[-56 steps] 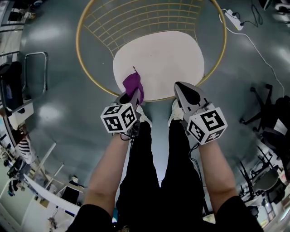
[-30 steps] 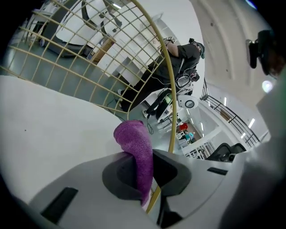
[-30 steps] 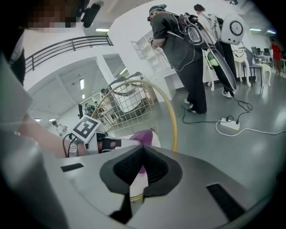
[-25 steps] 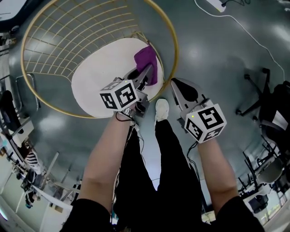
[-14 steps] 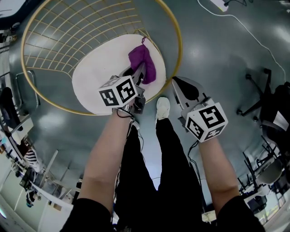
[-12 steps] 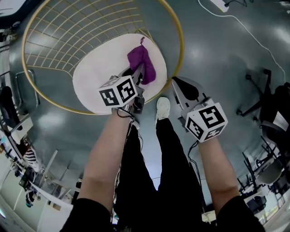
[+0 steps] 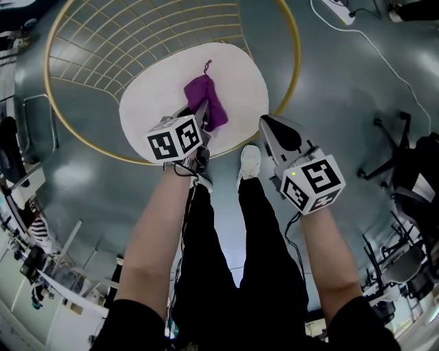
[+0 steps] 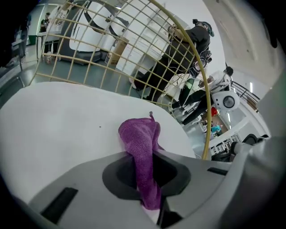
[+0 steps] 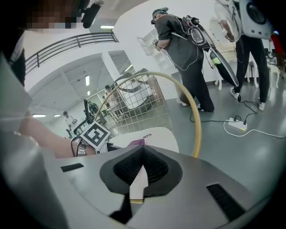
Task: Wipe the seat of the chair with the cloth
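A round chair has a gold wire frame (image 7: 293,62) and a white seat (image 7: 158,89). A purple cloth (image 7: 204,103) lies bunched near the seat's middle, and my left gripper (image 7: 202,113) is shut on its near end. In the left gripper view the cloth (image 8: 139,145) runs from between the jaws out onto the seat (image 8: 58,125). My right gripper (image 7: 267,125) hangs shut and empty over the floor, just right of the seat's front edge. In the right gripper view its jaws (image 9: 142,166) are together, with the seat (image 9: 161,134) and gold rim (image 9: 197,125) beyond.
The wire backrest (image 7: 130,34) curves up behind the seat. The person's shoe (image 7: 248,161) stands by the chair's front rim. A power strip (image 7: 341,9) with a cable lies on the grey floor, office chairs (image 7: 411,171) stand at the right, and people (image 9: 185,53) stand beyond.
The left gripper has drawn the cloth from the seat's right edge in toward its middle. The right gripper has stayed where it was, shut.
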Tool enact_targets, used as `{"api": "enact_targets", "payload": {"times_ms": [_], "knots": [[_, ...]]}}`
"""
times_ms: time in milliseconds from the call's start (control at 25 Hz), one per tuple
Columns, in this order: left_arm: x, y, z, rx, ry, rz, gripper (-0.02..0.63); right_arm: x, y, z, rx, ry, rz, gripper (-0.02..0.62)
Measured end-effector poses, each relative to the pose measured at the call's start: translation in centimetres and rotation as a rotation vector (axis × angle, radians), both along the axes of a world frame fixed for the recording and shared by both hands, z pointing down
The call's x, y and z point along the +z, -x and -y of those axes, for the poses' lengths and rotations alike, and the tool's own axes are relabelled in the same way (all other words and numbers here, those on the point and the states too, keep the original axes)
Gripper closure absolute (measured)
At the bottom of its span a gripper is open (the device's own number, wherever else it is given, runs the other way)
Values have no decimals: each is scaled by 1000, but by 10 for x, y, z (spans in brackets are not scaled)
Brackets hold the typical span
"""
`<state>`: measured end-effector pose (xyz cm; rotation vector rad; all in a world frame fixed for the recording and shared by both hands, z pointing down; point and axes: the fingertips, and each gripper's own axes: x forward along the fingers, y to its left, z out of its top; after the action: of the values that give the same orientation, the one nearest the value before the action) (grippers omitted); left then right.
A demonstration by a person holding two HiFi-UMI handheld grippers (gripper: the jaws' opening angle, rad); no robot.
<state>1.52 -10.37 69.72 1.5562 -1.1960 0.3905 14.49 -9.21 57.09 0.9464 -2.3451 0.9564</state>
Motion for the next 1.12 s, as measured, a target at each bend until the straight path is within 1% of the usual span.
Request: {"api": "enact_targets", "payload": {"times_ms": [80, 240, 400, 640, 760, 960, 1120], "knots": [[1, 22, -10, -4, 7, 12, 548, -1, 19, -9, -12, -2, -3, 583], [3, 49, -21, -15, 28, 40, 546, -1, 40, -15, -31, -4, -8, 583], [3, 83, -35, -17, 37, 69, 546, -3, 68, -21, -46, -8, -9, 583], [-1, 122, -50, -11, 47, 130, 548, -1, 100, -29, -78, -3, -5, 583], [-5, 139, -59, -36, 66, 127, 546, -4, 121, -34, -96, -6, 0, 583], [-10, 174, -75, -82, 110, 181, 548, -14, 149, -36, -118, -14, 11, 583], [-16, 193, -84, -82, 125, 204, 548, -23, 165, -36, -128, -24, 14, 583]]}}
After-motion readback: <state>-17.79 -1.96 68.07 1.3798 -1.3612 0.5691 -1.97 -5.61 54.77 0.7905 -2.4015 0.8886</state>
